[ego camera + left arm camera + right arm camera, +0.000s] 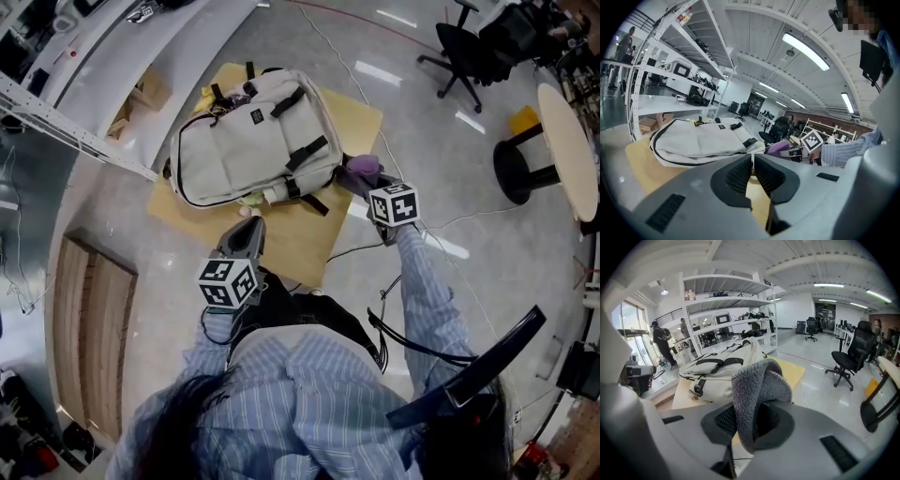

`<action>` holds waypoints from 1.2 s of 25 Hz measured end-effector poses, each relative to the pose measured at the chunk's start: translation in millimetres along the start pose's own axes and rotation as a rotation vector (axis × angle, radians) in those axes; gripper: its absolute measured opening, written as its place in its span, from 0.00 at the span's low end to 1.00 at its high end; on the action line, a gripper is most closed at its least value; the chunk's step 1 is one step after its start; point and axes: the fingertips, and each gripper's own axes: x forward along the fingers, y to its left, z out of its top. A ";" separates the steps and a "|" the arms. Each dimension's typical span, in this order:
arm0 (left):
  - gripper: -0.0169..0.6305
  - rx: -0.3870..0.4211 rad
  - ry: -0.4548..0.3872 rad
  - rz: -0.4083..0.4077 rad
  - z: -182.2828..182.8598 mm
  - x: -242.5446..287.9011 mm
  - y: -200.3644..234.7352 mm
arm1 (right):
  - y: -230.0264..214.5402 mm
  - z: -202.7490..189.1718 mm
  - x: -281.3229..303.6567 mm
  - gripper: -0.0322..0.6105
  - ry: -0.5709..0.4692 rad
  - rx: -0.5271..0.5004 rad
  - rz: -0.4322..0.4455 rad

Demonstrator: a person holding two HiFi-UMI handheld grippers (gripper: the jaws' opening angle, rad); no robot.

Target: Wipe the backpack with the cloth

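Grey-purple fleece cloth (757,390) is seen folded over and pinched between the jaws of the right tool (749,416), which are closed onto it. In the head view the cloth (362,169) is held at about 4 o'clock of the backpack (248,141), right at its edge by the black straps. The pale backpack is laid flat on the yellow table (305,239), front panel up. The left tool (251,225) is held over the table at about 6 o'clock of the backpack, apart from it. In its own view its jaws (752,164) are brought almost together with nothing between them. The task is judged to be at or near its start. The cloth is already gripped and brought to the bag, but no wiped patch, damp mark or change in the fabric can be made out, so nearly the whole upper face is taken as left to do. Whether the cloth actually touches the backpack cannot be settled, since the right tool view puts the cloth in front of the bag. The underside of the backpack is hidden, the near part of the table is covered by the person's body, and small pale things tucked at the bag's 6 o'clock edge cannot be identified.
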 end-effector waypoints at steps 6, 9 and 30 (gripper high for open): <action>0.06 0.008 -0.006 0.043 -15.0 -24.7 -15.3 | -3.1 -3.2 -6.4 0.13 -0.028 0.033 -0.026; 0.06 -0.002 -0.010 0.078 -22.5 -40.1 -14.5 | 1.7 -7.4 -8.3 0.13 -0.024 0.015 -0.029; 0.06 0.009 -0.032 0.069 18.1 -103.1 107.5 | 129.2 -0.5 17.7 0.13 0.021 0.012 -0.054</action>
